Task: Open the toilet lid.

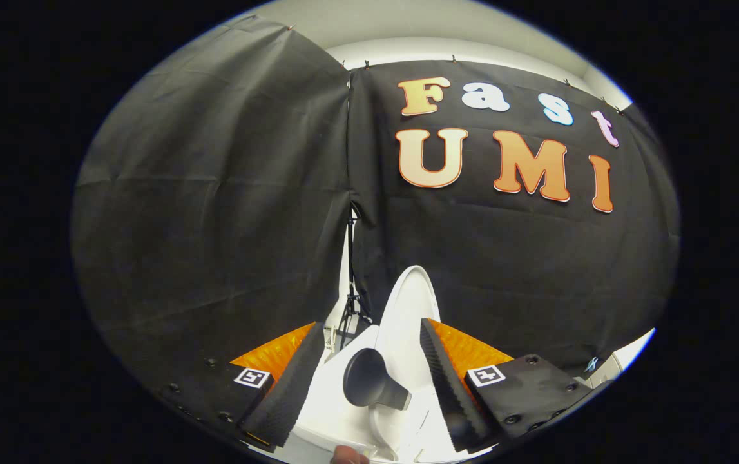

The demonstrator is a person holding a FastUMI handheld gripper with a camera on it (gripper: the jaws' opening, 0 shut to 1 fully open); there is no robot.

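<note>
Tongs [369,393] spread wide frame a dark knob [369,385] on the raised toilet lid [408,322], gripping nothing. The lid stands nearly upright between the fingers and just beyond them, against the black cloth wall [214,225]; left unsupported short of balance, it could drop back shut.

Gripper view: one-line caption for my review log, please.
Open gripper straddles the raised white toilet lid and its dark knob handle; neither finger presses on the handle.
</note>
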